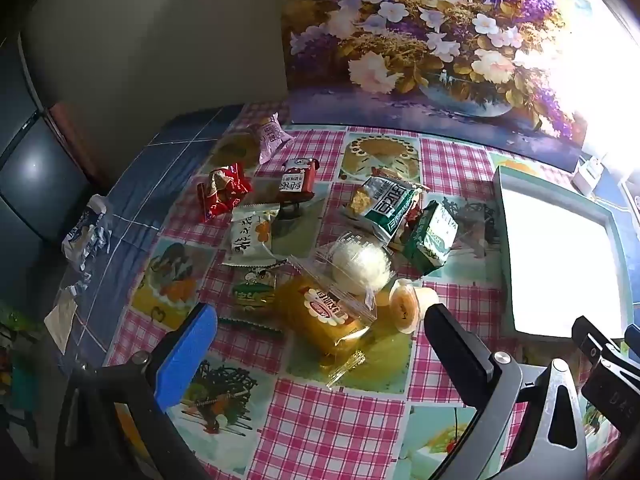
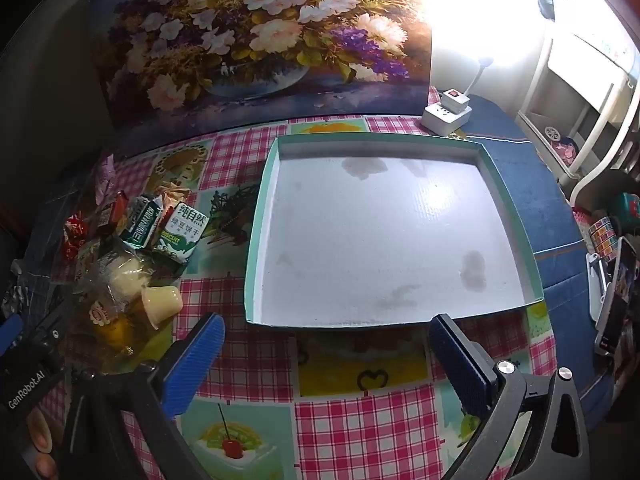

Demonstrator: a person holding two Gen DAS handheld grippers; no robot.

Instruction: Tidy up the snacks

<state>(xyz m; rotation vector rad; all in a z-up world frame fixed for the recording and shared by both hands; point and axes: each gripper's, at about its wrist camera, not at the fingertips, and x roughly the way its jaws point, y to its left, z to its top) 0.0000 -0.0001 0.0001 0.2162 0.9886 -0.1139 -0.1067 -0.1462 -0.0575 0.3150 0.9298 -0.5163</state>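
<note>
Checked tablecloth (image 2: 352, 420), flower painting (image 2: 240, 40) behind, bright lamp glare

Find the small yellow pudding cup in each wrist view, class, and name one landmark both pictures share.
Left wrist view: the pudding cup lies lower centre, right of the orange cake packet, left of the tray.
Right wrist view: the cup lies at lower left, left of the tray.
Shared landmark: the flower painting behind the table.

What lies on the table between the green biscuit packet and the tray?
Nothing. In the right wrist view, only bare tablecloth separates the green biscuit packet from the tray.
</note>
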